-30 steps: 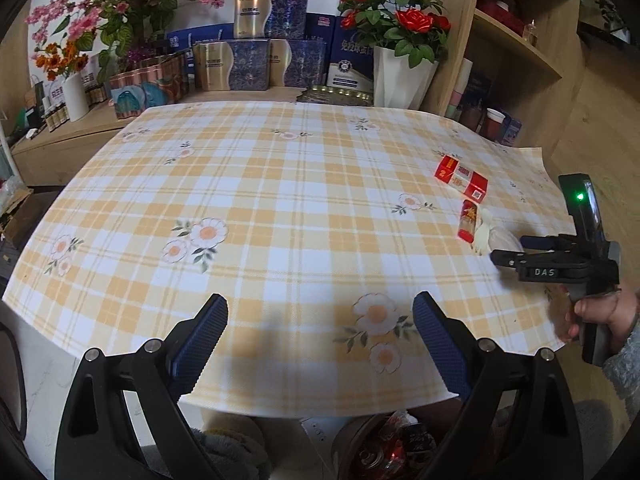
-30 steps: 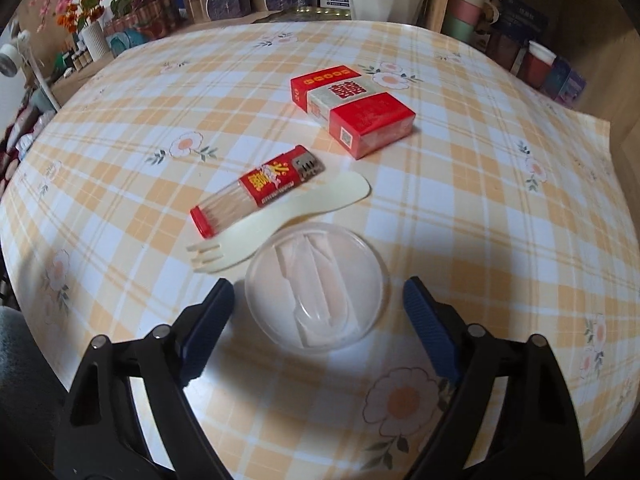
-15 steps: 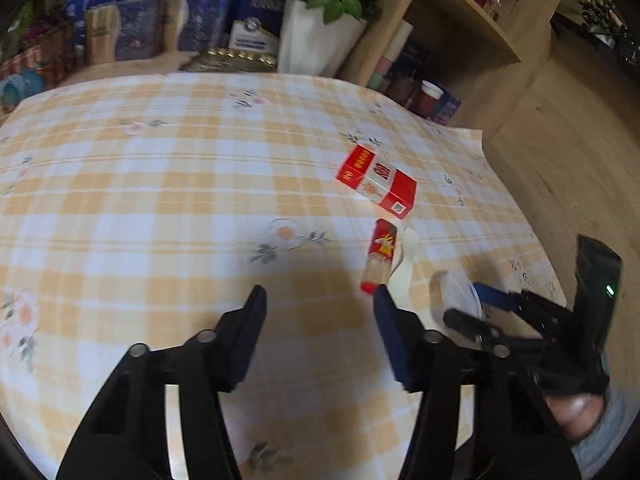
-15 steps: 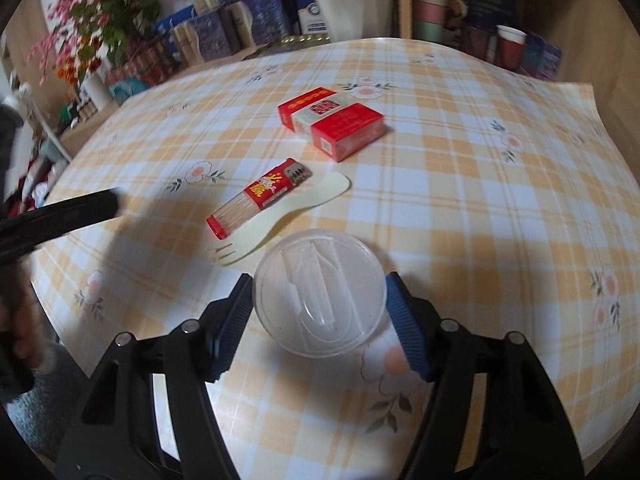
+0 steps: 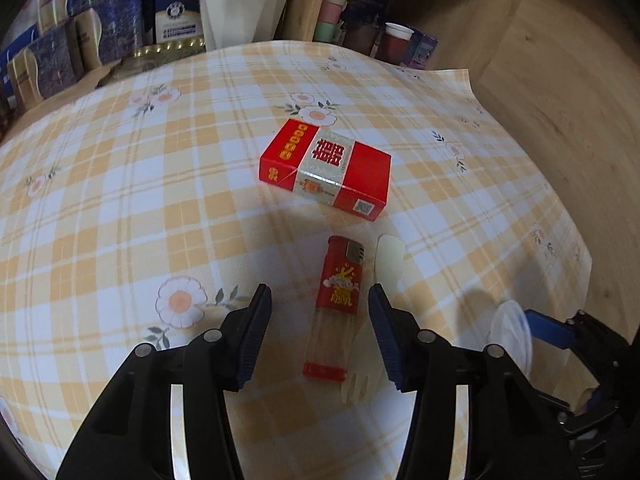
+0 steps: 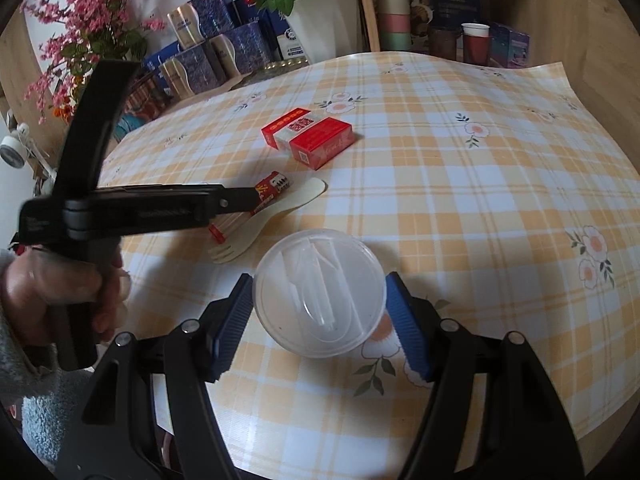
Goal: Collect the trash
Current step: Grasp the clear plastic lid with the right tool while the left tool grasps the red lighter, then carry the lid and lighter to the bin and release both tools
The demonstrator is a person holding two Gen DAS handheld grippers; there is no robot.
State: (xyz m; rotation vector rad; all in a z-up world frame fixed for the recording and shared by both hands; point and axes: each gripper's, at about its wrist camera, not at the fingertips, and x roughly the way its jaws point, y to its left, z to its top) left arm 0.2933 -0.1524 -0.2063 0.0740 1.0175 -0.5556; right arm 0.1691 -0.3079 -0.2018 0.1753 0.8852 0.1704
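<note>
Presently, item one: left gripper (image 5: 318, 312), jaws parted wide and gripping nothing, fingers set either side of the lighter (image 5: 338, 308) without touching it. Item two: right gripper (image 6: 320, 308), jaws around the clear plastic lid (image 6: 320, 298), both blue pads at its rim; whether they press it cannot be told.

Landmark: the red cigarette pack (image 5: 326, 168), lying flat on the checked tablecloth (image 5: 120, 200).
- Lighter: just nearer the cameras than the pack, apart from it. Red body with clear fuel section; long axis runs toward the pack, metal head at the pack end, red base at the near end.
- Pale plastic spork (image 5: 388, 256): beside the lighter on its right, roughly parallel, rounded handle toward the pack, tines at the near end. The left gripper's right finger (image 5: 386, 336) covers its middle.
- Lid: nearest of all, to the right of the spork, at the table's near edge.
- White flower pot (image 6: 328, 20), blue boxes (image 6: 224, 48) and stacked cups (image 6: 394, 8): well beyond the pack, past the cloth's far edge.
</note>
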